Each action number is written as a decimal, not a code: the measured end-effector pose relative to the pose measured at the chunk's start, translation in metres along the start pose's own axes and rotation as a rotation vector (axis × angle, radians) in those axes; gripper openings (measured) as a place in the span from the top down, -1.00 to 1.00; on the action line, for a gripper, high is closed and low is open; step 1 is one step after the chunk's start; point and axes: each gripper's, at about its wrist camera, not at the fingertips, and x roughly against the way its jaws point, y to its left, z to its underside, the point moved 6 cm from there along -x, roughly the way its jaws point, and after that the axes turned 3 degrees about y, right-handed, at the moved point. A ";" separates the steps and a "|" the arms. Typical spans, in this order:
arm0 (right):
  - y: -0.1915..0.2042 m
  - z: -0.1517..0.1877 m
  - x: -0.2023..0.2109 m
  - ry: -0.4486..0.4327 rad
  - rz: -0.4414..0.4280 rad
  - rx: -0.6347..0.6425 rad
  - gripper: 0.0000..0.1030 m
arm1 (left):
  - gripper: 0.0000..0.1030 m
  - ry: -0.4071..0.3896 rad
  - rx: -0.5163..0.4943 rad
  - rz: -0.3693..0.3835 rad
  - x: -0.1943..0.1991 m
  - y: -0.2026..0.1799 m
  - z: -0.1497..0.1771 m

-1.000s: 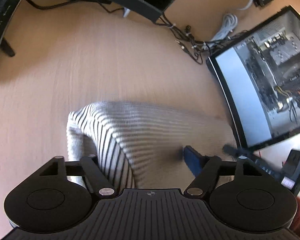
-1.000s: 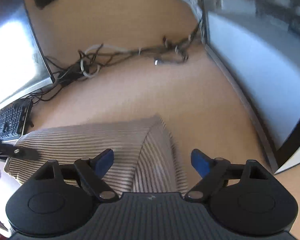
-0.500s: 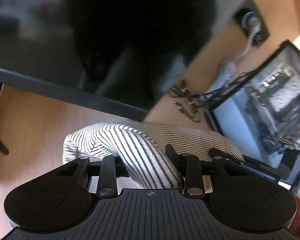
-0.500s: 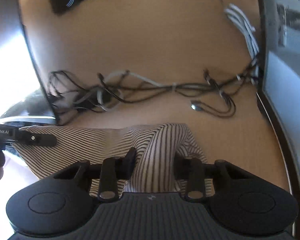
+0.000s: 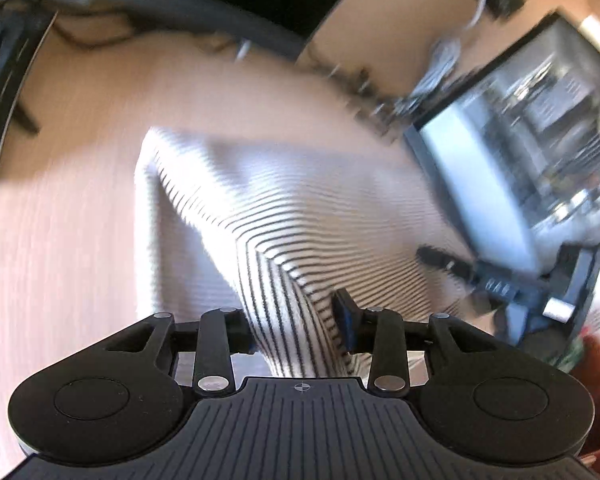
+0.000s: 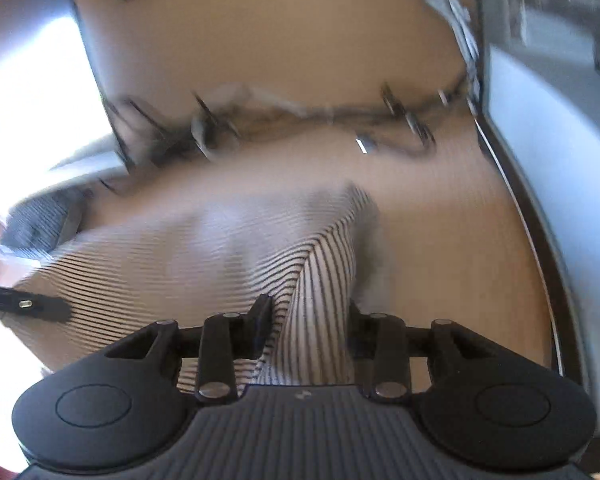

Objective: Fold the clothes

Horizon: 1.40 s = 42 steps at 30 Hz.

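A: Two tools, one garment: the left tool (image 5: 296, 322) is clamped on a ridge of the striped shirt (image 5: 284, 216), its jaws drawn in against the cloth from both sides.

B: And the right tool (image 6: 306, 326)?

A: Likewise pinched onto a raised fold of the striped shirt (image 6: 204, 252), cloth bunched between its jaws.

B: Where does the garment lie?

A: Straight ahead of each tool, spreading forward from the jaws over the wooden desk (image 5: 60, 248). From the left tool it stretches ahead and rightward toward the other tool's finger, seen at the right; from the right tool it stretches ahead and leftward.

B: So its long axis?

A: It appears to run between the two tools, each holding one end of the near edge. Neither seems nearer; the fold likely calls for both carrying that edge forward together, toward the far hem near the cables (image 6: 400, 120) and the monitor (image 5: 512, 152). Motion blur hides the finer detail.
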 end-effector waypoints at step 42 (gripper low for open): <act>0.037 0.022 0.008 -0.161 -0.179 -0.193 -1.00 | -1.00 -0.115 -0.309 -0.118 -0.033 -0.036 -0.017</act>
